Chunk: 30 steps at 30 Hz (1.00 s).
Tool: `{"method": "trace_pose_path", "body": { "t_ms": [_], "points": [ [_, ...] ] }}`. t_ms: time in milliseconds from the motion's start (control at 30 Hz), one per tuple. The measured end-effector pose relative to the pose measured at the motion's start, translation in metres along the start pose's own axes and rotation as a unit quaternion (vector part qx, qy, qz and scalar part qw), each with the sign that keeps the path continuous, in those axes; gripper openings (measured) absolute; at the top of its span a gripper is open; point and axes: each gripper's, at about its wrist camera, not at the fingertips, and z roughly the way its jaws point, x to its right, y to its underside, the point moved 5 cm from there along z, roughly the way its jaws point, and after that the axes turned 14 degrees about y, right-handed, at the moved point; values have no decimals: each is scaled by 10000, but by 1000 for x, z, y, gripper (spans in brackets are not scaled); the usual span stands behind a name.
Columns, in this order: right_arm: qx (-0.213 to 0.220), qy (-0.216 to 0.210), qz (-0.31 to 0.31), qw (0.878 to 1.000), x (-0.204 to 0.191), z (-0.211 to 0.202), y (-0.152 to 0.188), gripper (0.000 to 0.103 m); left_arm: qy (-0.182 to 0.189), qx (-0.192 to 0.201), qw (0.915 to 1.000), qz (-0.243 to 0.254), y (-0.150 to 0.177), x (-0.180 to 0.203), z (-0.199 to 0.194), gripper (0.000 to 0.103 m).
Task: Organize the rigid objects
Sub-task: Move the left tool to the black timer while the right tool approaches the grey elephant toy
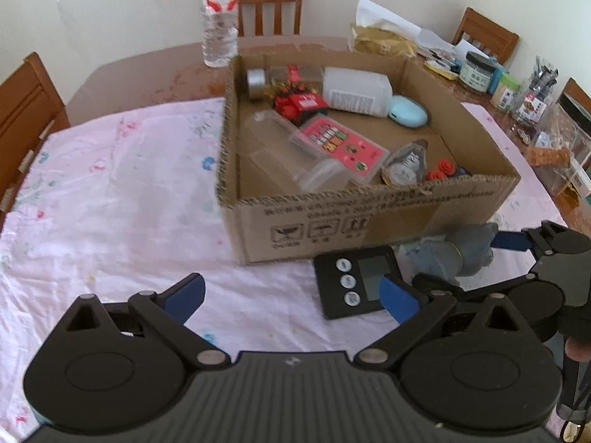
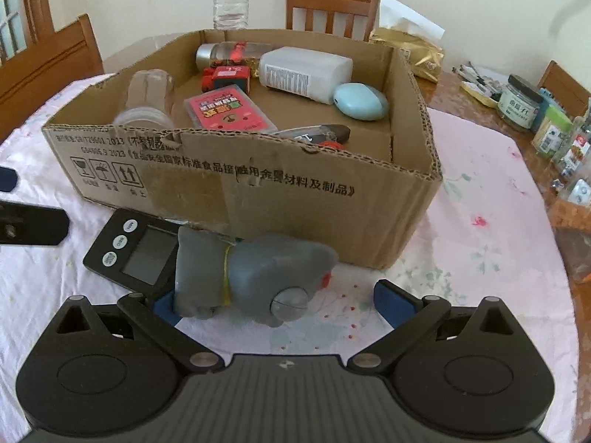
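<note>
A cardboard box on the pink tablecloth holds several items, among them a red card pack and a white bottle. A black digital timer lies on the cloth in front of it. A grey toy figure lies beside the timer. My left gripper is open, its right finger over the timer. My right gripper is open around the grey figure, the left finger touching it; the gripper also shows in the left wrist view.
A water bottle stands behind the box. Jars, paper bags and clutter line the table's right side. Wooden chairs stand around the table.
</note>
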Motion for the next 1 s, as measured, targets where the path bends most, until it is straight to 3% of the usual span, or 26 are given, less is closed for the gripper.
{"method": "trace_pose_path", "body": {
  "t_ms": [533, 1000],
  "points": [
    [390, -484, -513, 9967, 5, 0, 4, 103, 284, -324, 9987, -282, 2, 22, 56, 100],
    [369, -562, -604, 9959, 5, 1, 3, 103, -459, -242, 9986, -105, 7, 7, 54, 102]
  ]
}}
